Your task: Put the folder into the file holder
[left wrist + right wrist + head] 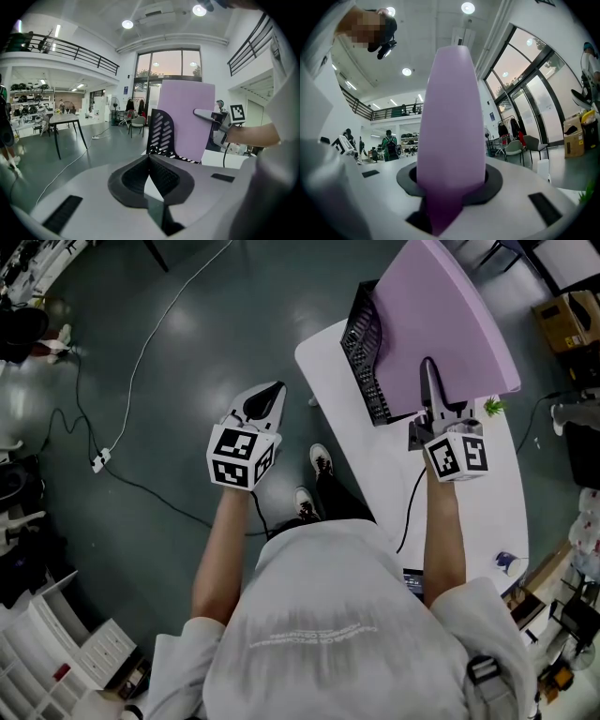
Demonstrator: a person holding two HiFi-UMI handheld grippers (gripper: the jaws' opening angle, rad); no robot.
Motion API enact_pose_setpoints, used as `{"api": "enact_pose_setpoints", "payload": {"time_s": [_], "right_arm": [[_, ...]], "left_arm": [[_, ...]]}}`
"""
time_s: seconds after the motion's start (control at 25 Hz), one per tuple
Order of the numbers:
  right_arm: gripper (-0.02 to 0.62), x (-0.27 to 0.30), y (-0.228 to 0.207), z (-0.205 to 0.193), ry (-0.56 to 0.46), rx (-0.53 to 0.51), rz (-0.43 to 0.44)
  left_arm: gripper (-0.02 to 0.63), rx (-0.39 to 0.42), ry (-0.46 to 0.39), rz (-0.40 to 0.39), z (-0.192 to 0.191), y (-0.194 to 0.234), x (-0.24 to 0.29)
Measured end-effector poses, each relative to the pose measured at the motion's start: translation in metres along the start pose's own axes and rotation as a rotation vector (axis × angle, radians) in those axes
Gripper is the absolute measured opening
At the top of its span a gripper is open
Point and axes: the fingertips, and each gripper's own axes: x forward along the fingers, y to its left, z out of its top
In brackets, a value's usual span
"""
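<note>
Over the white table (pixel 375 479), the purple folder (pixel 441 320) stood upright, its lower edge meeting the black file holder (pixel 364 352) at ten o'clock from the right gripper (pixel 429 368), which clamped the folder's near edge. The left gripper (pixel 267 397), clenched empty, hung well apart at nine o'clock.

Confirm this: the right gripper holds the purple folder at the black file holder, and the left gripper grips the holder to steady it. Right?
No. The left gripper touches nothing: the head view shows it shut, apart from the file holder, above the floor. The right gripper does hold the purple folder at the holder.
</note>
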Motion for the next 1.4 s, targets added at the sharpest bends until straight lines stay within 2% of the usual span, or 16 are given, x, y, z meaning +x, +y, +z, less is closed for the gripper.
{"api": "enact_pose_setpoints", "payload": {"time_s": [0.76, 1.0, 1.4], "right_arm": [[0.173, -0.004, -0.003, -0.041, 0.055, 0.022, -0.021], [0.181, -0.003, -0.002, -0.053, 0.121, 0.021, -0.036], [0.187, -0.005, 0.0, -0.069, 0.169, 0.005, -0.032]], "left_arm": [[0.014, -0.017, 0.041, -0.023, -0.014, -0.005, 0.008], [0.015, -0.025, 0.047, -0.029, -0.013, -0.005, 0.011], [0.015, -0.033, 0.055, -0.032, -0.019, -0.006, 0.011]]}}
